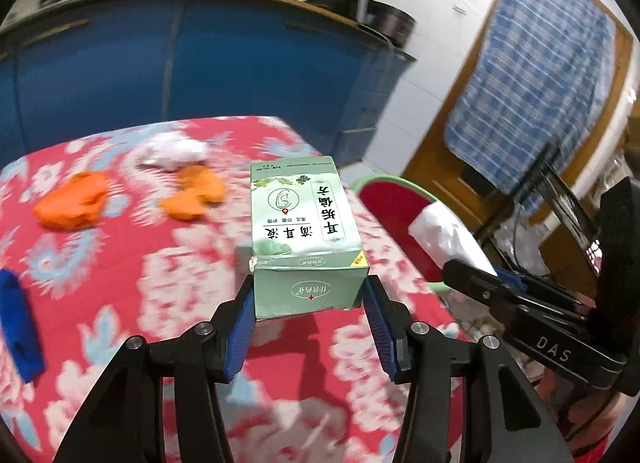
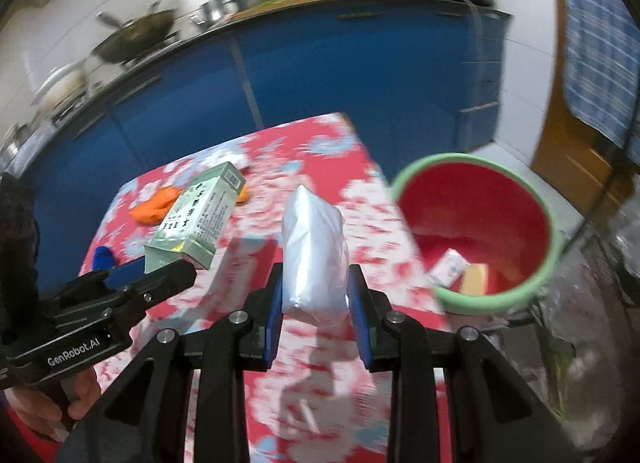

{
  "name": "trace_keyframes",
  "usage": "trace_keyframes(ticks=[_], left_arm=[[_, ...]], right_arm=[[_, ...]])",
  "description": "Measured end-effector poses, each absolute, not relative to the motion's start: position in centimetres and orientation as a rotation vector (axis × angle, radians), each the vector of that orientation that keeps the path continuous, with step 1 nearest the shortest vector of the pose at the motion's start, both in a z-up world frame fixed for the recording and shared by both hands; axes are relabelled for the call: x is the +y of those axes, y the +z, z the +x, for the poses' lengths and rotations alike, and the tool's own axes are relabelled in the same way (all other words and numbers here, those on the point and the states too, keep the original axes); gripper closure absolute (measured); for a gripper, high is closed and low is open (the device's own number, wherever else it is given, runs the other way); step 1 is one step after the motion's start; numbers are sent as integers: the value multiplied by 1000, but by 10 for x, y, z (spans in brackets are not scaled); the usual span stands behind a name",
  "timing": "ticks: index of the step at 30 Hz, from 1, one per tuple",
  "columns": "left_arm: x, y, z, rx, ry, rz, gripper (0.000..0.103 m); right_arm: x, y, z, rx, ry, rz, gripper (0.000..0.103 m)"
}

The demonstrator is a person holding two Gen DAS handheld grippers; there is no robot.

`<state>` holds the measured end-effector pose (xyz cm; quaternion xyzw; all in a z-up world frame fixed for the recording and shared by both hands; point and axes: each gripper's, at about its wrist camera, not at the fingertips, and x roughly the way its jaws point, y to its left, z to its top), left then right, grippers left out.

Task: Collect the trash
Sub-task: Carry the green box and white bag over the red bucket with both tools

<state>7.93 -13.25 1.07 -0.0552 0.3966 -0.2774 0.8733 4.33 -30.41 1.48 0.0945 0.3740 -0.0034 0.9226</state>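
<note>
My left gripper (image 1: 310,299) is shut on a pale green medicine box (image 1: 300,231) and holds it above the red floral tablecloth (image 1: 160,283). The same box (image 2: 196,219) shows in the right wrist view, held by the left gripper (image 2: 176,263). My right gripper (image 2: 314,295) is shut on a white plastic packet (image 2: 314,255), lifted over the table, left of a red bin with a green rim (image 2: 476,223). The right gripper and its packet (image 1: 444,235) also show at the right of the left wrist view, in front of the bin (image 1: 392,191).
Orange peels (image 1: 72,207) (image 1: 196,195), a crumpled white tissue (image 1: 176,151) and a blue scrap (image 1: 18,323) lie on the table. The bin holds a small box (image 2: 450,267) and a yellow item (image 2: 474,279). Blue kitchen cabinets (image 1: 200,63) stand behind the table.
</note>
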Motion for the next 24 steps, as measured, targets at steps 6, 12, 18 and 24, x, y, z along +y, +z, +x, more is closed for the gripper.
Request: trace_keyframes(ticks=[6, 12, 18, 24], left_arm=[[-198, 12, 73, 830, -717, -60, 50], [-253, 8, 72, 848, -821, -21, 50], [-284, 0, 79, 875, -865, -6, 50], [-294, -11, 95, 902, -844, 6, 50]], right_arm=[[-360, 13, 17, 755, -134, 263, 70], [-398, 14, -6, 745, -234, 306, 70], [-426, 11, -13, 752, -298, 328, 70], [-445, -4, 4, 780, -303, 349, 70]])
